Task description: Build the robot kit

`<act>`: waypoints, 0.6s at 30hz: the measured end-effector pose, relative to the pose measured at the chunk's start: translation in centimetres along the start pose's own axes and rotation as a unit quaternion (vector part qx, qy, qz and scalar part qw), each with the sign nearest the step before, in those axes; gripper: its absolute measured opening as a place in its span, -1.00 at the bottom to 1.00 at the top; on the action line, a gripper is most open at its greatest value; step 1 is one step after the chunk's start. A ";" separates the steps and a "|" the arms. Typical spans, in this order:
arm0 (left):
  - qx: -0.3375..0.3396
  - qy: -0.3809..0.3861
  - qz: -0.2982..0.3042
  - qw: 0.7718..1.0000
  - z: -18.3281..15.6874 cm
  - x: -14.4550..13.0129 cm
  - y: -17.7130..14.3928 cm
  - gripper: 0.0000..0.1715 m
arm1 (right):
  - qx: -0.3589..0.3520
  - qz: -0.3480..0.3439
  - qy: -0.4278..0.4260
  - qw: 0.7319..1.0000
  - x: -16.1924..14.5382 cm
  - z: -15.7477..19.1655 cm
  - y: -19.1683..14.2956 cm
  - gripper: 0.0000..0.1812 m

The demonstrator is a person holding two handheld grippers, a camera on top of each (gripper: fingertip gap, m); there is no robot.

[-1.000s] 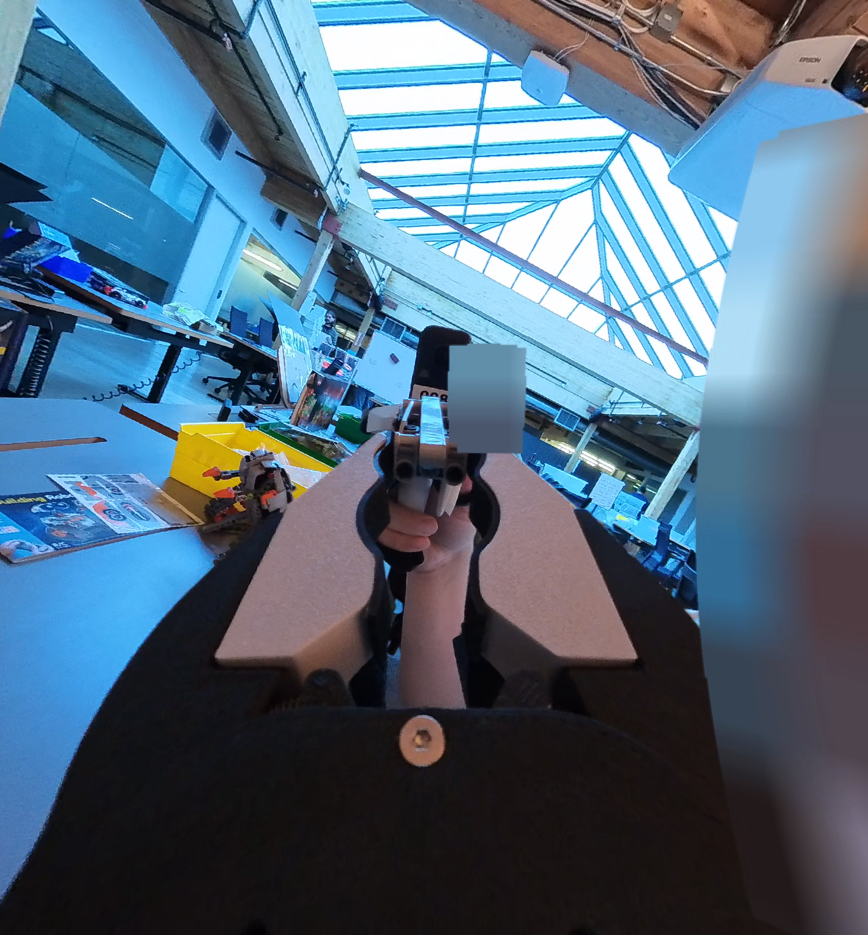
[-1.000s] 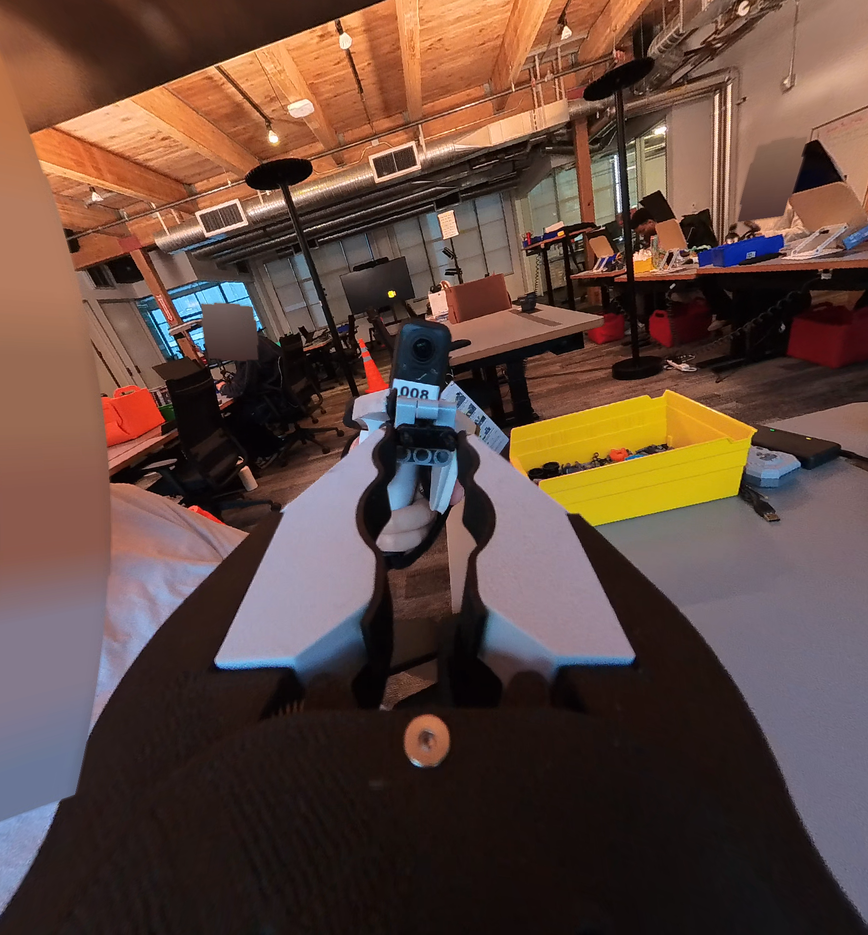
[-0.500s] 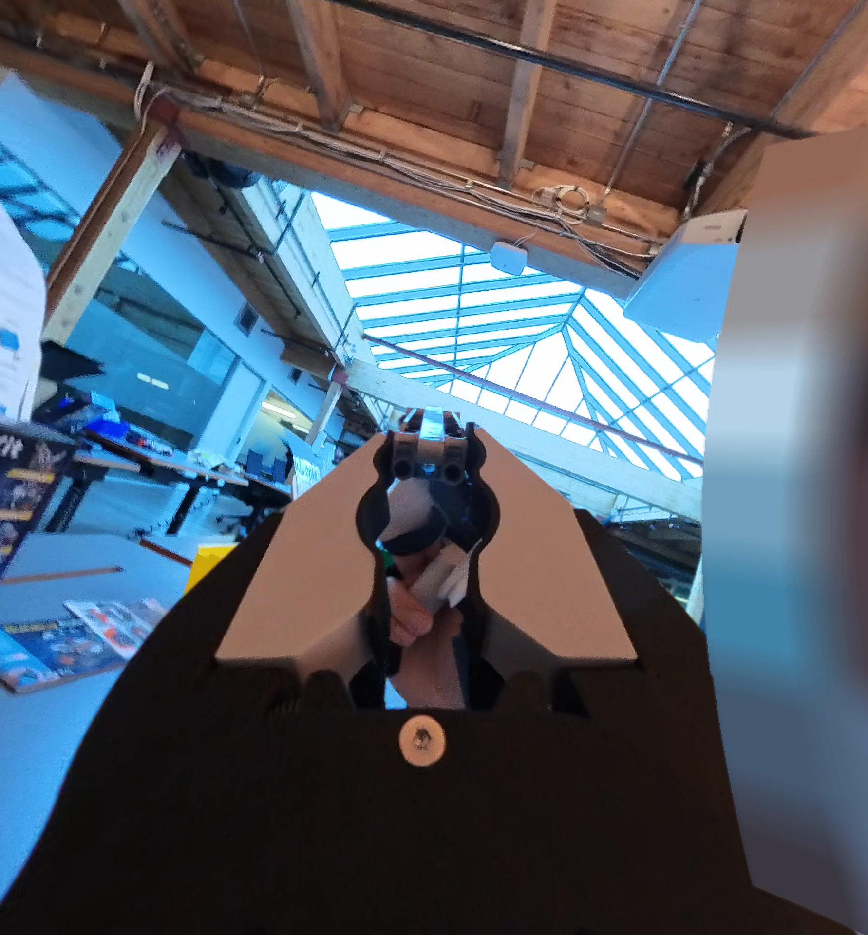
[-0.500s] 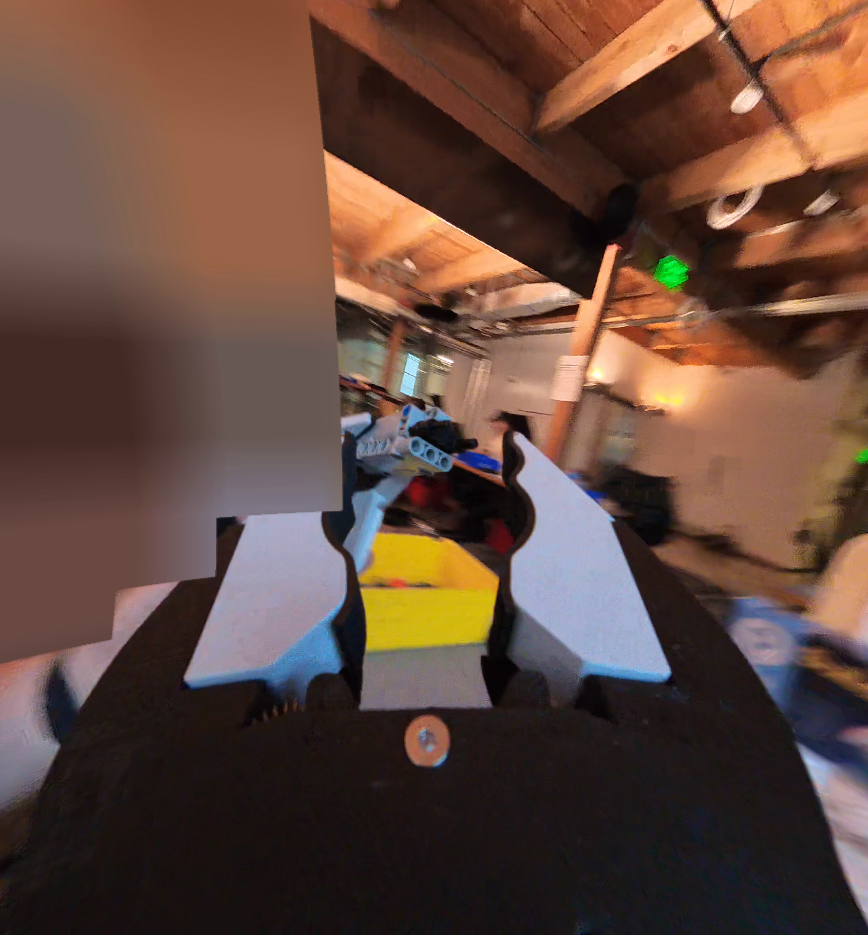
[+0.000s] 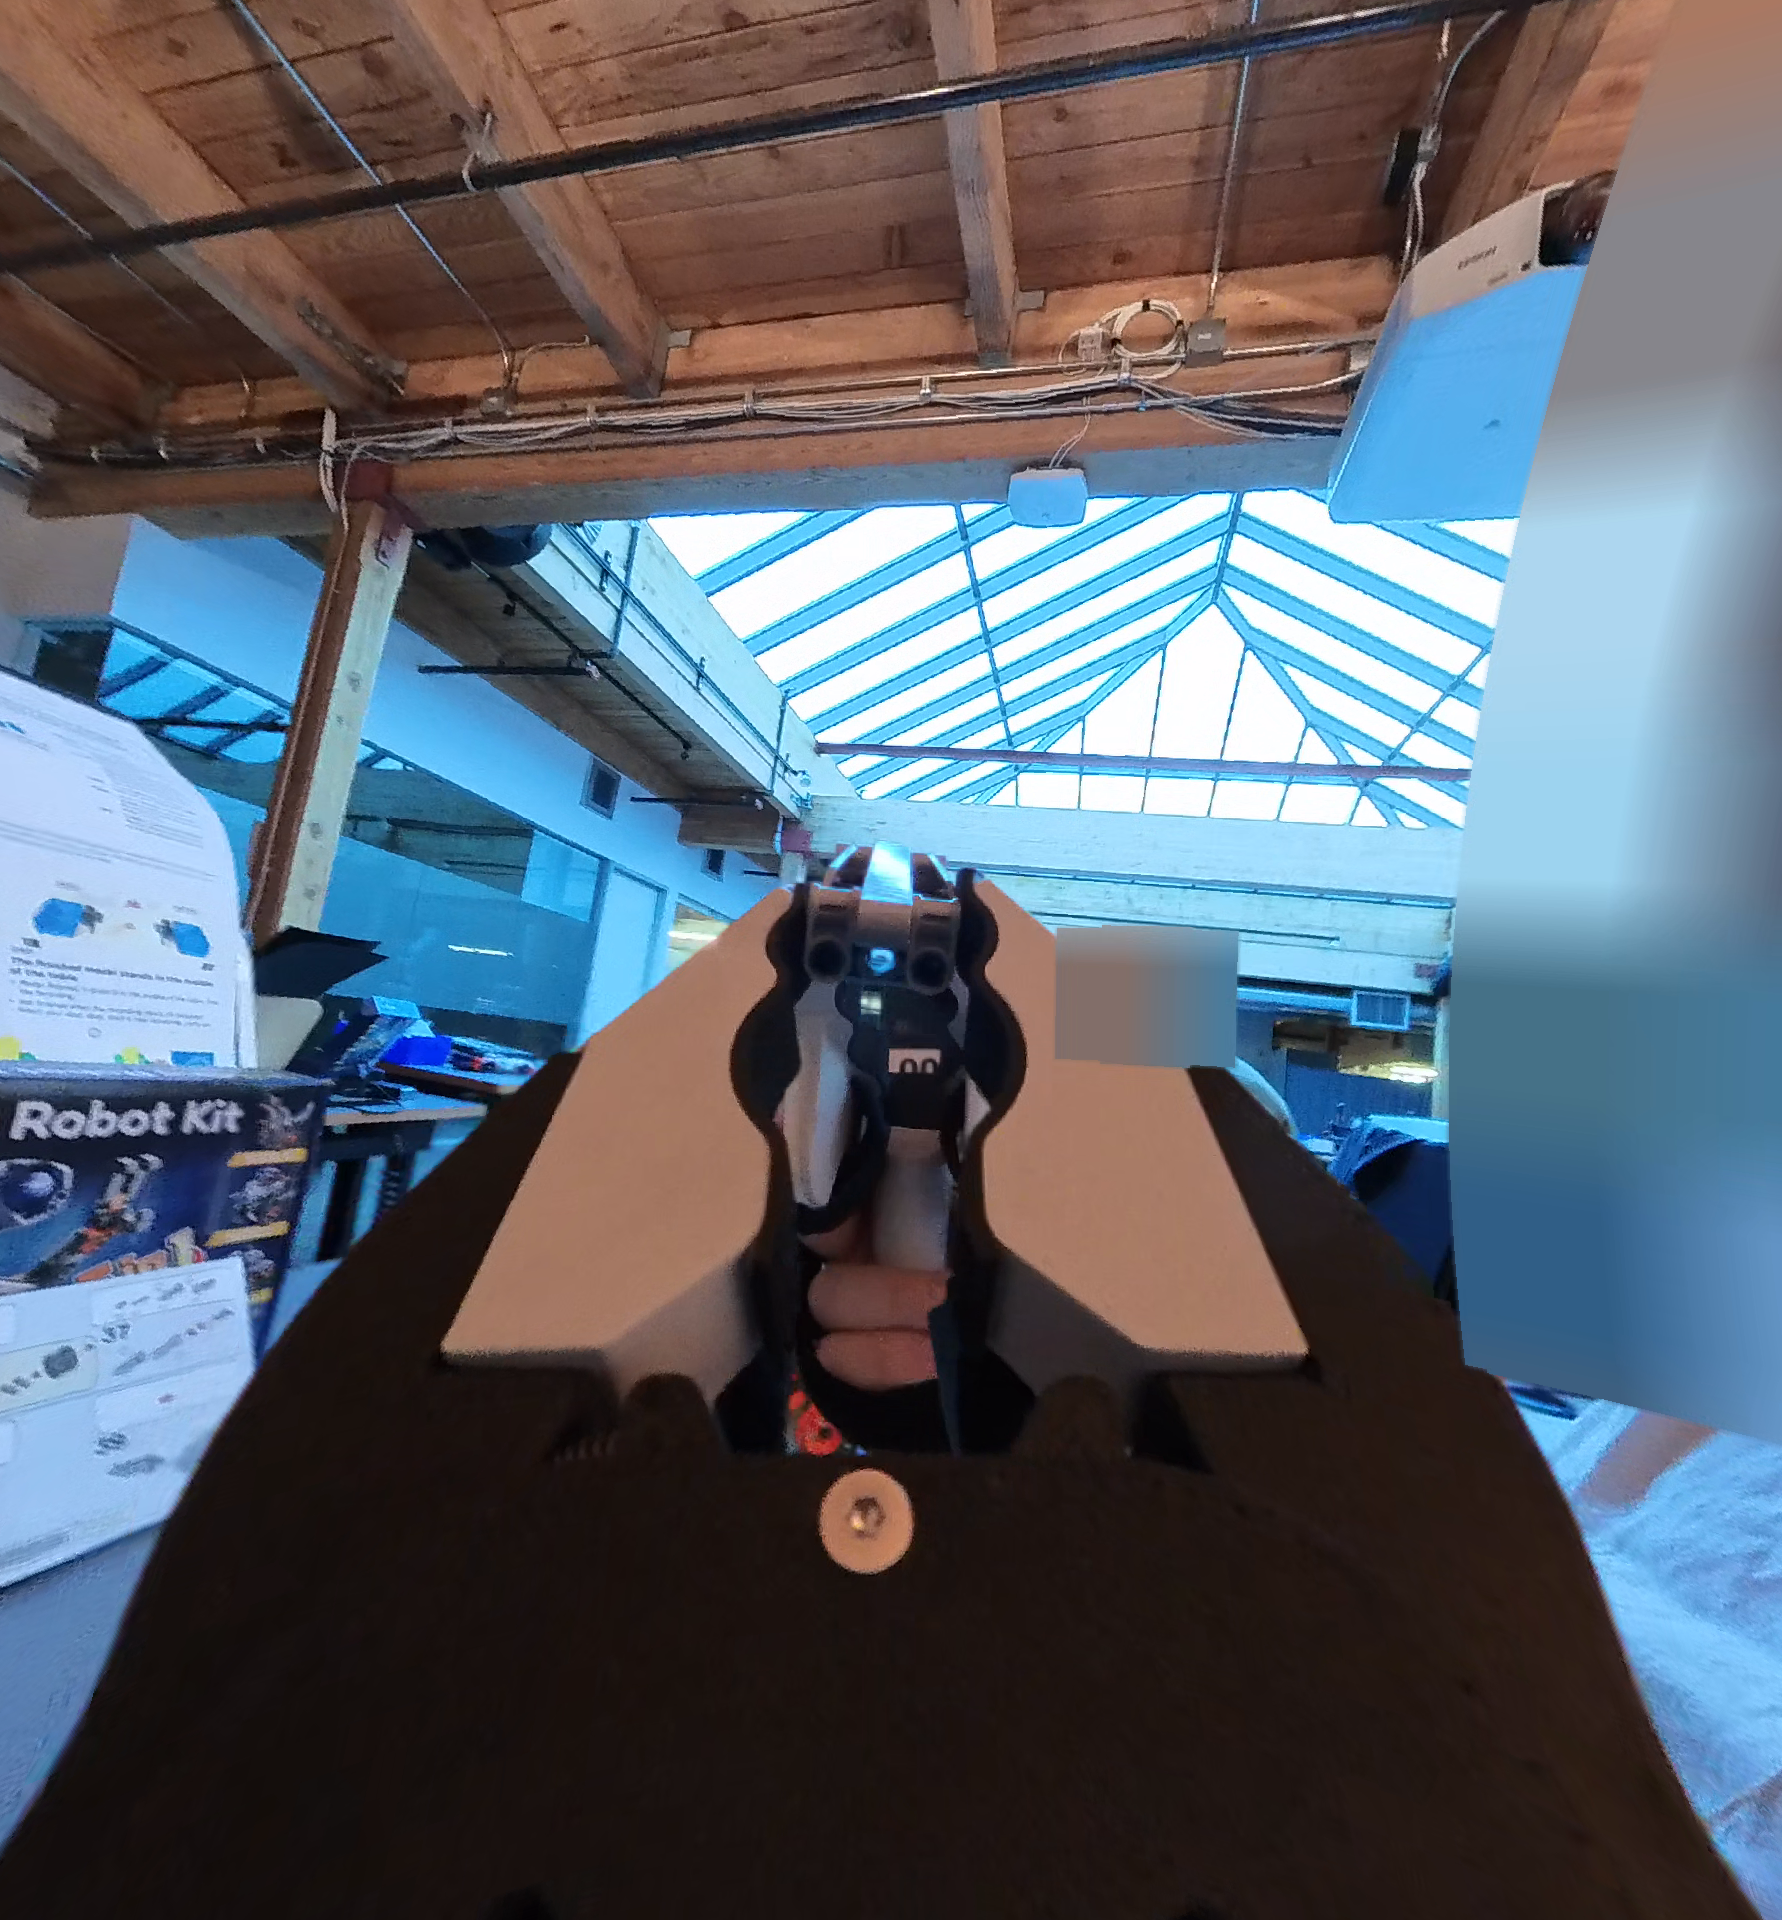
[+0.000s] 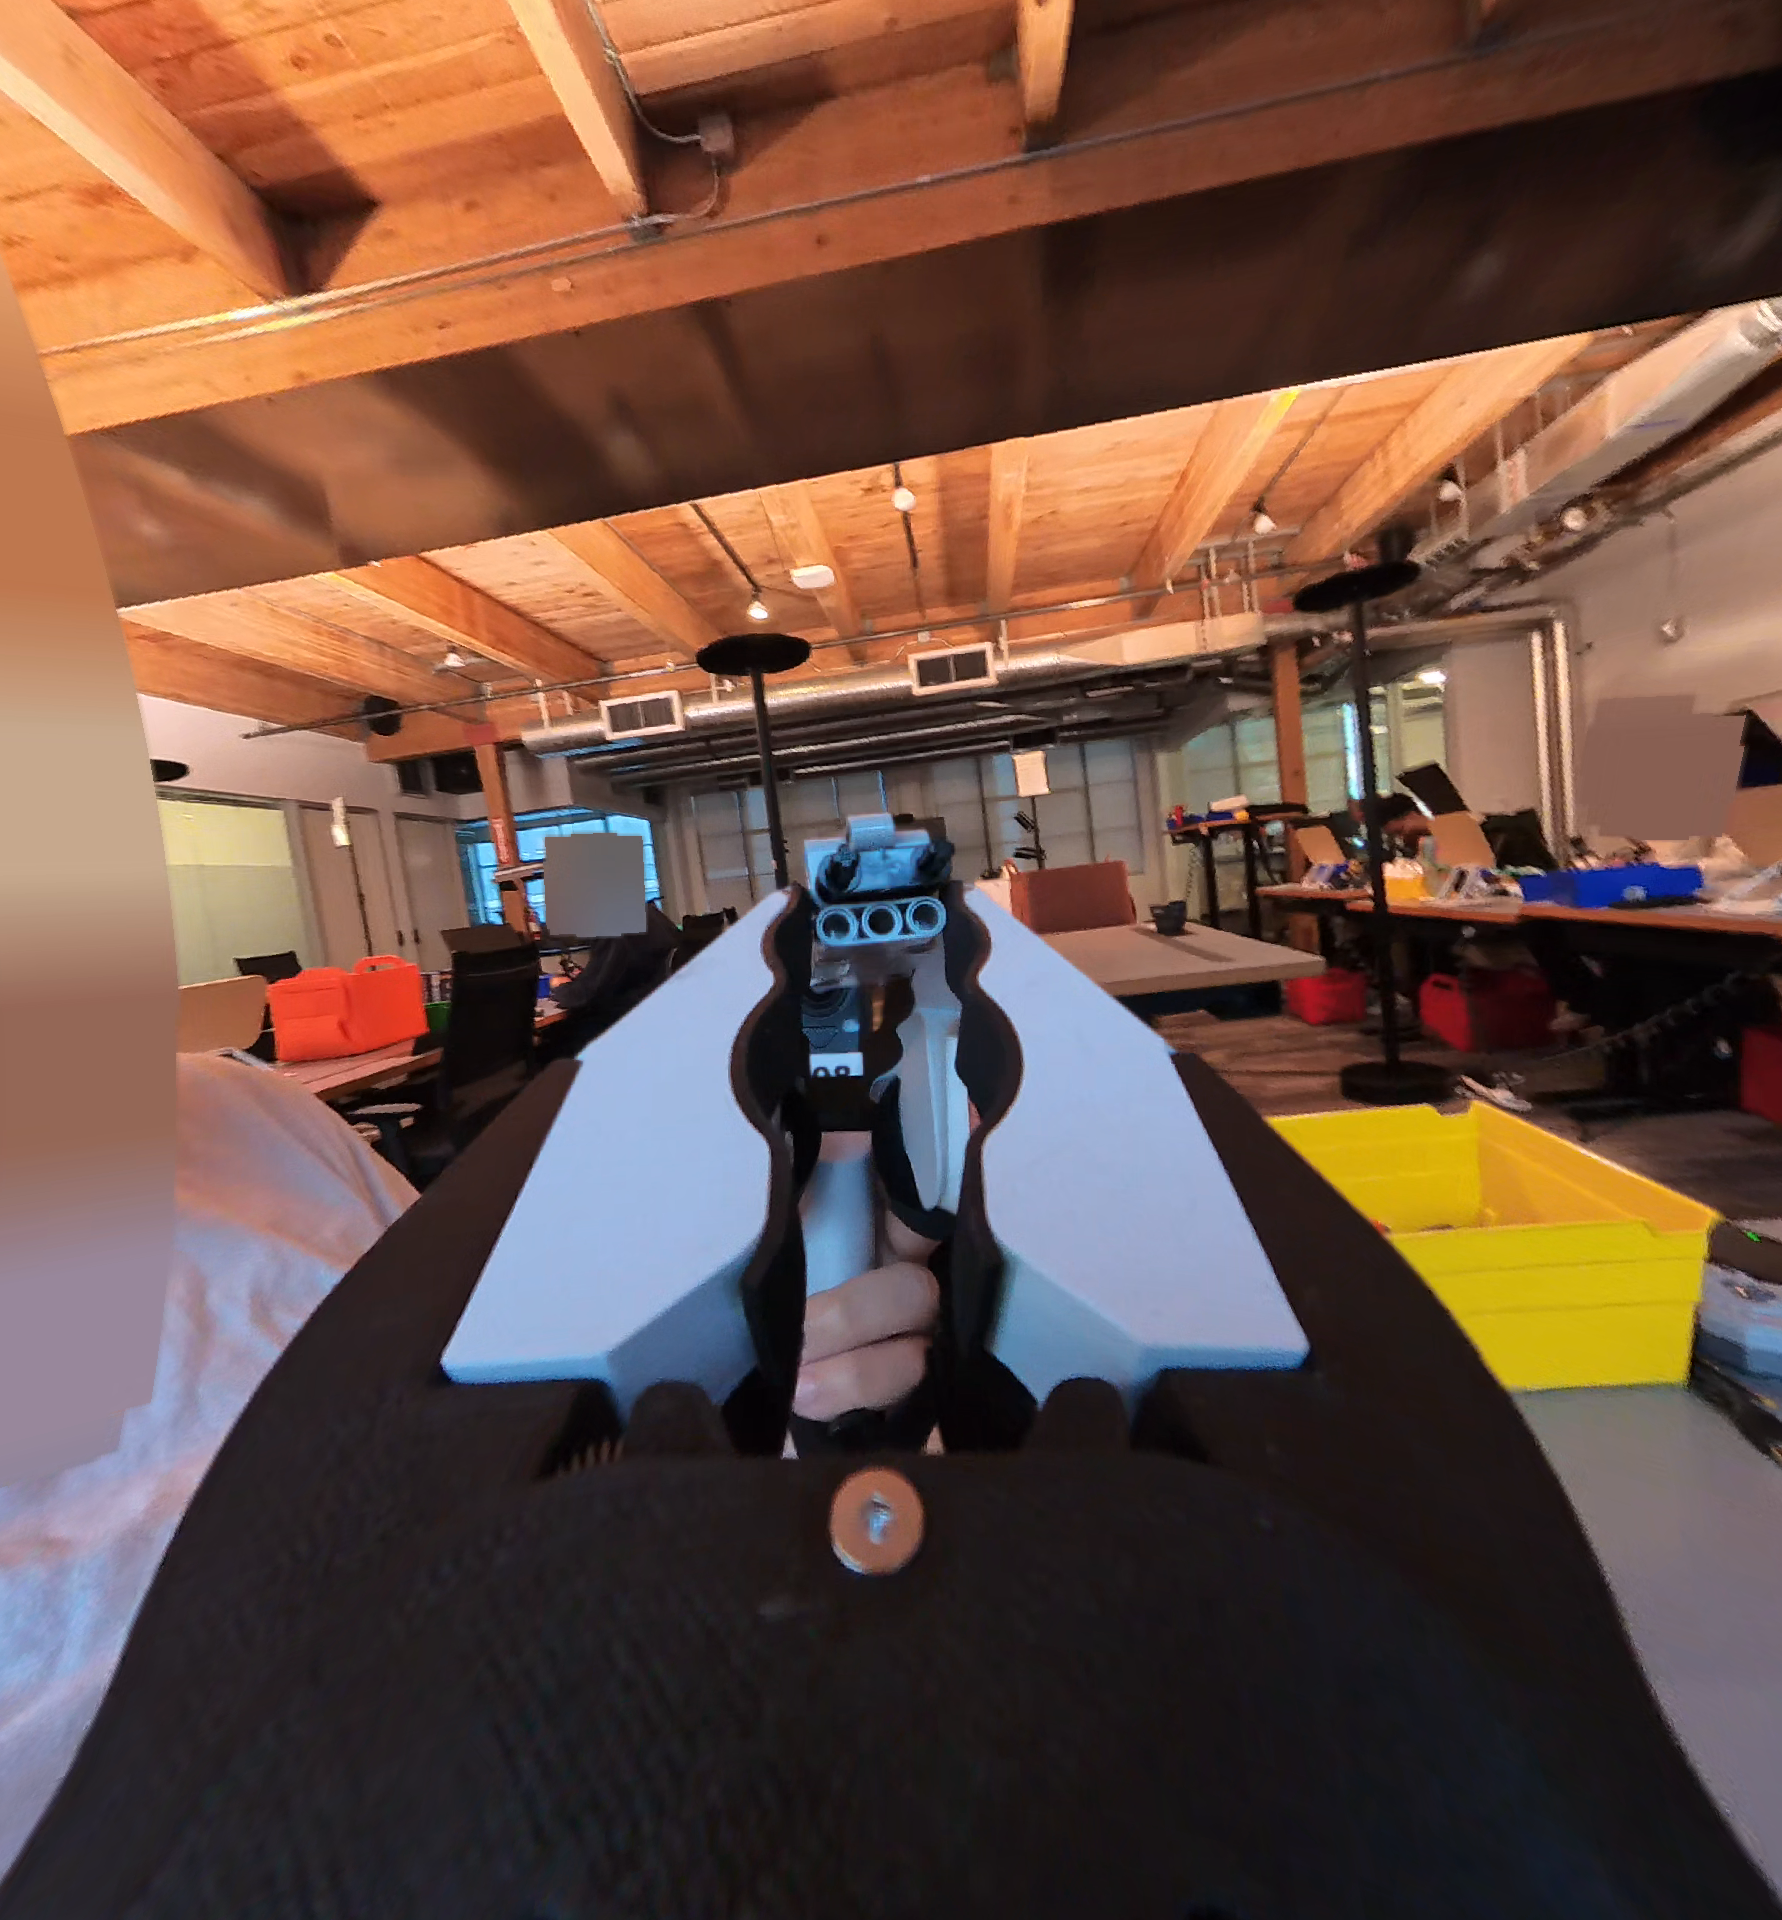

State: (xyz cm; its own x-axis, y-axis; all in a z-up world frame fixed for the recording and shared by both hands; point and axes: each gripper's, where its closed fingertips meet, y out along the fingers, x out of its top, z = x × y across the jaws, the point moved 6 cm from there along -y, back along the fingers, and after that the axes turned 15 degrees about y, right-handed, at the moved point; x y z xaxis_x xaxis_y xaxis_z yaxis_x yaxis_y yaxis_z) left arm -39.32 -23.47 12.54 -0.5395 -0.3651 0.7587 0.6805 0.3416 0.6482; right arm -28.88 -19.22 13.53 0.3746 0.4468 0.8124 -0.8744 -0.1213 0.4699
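Note:
My left gripper (image 5: pixel 879 906) is shut on a small grey building-brick assembly (image 5: pixel 871 940) with round holes, pinched at the fingertips and held in the air. My right gripper (image 6: pixel 879 906) is shut on a three-hole grey beam (image 6: pixel 879 921) of what looks like the same assembly, from the opposite side. The two grippers face each other tip to tip. Between each pair of fingers I see the other gripper's white handle and the hand (image 5: pixel 876 1320) around it, which also shows in the right wrist view (image 6: pixel 866 1335).
A yellow bin (image 6: pixel 1552 1278) with small parts stands on the grey table (image 6: pixel 1697 1662) at the right, with a grey device (image 6: pixel 1760 1340) beside it. A dark kit box (image 5: pixel 108 1174) and instruction sheets (image 5: pixel 66 1382) lie to the left. A white-sleeved person (image 6: pixel 243 1299) is close by. My two grippers' fingertips are within a few centimetres of each other.
Half a second ago the right gripper was open beside the assembly; it has shut on it again. The left gripper kept its hold and tilted upward toward the ceiling.

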 end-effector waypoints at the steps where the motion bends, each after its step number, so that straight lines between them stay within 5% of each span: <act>1: -0.004 -0.013 0.001 1.000 0.1 -0.2 0.0 -0.71 | -0.009 0.002 -0.003 1.000 0.1 -0.1 0.0 -0.74; 10: -0.077 -0.068 0.067 0.992 0.4 -2.1 -0.3 -0.69 | -0.028 0.116 -0.093 0.989 0.5 0.5 -1.1 -0.74; 15: -0.068 -0.047 0.127 0.988 -1.2 -2.6 1.0 -0.69 | 0.019 0.180 -0.034 0.983 2.2 0.6 -1.6 -0.74; 18: -0.060 -0.017 0.160 0.985 -1.5 -3.3 1.3 -0.71 | -0.016 0.221 -0.033 0.975 2.5 0.7 -1.3 -0.73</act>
State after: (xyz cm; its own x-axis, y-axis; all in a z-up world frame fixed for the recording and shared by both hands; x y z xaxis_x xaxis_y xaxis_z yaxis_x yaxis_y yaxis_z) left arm -35.93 -23.09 10.76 -0.3023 -0.2244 0.9264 0.8714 0.3288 0.3640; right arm -26.59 -18.56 15.13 -0.0222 0.3004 0.9536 -0.9637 -0.2602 0.0595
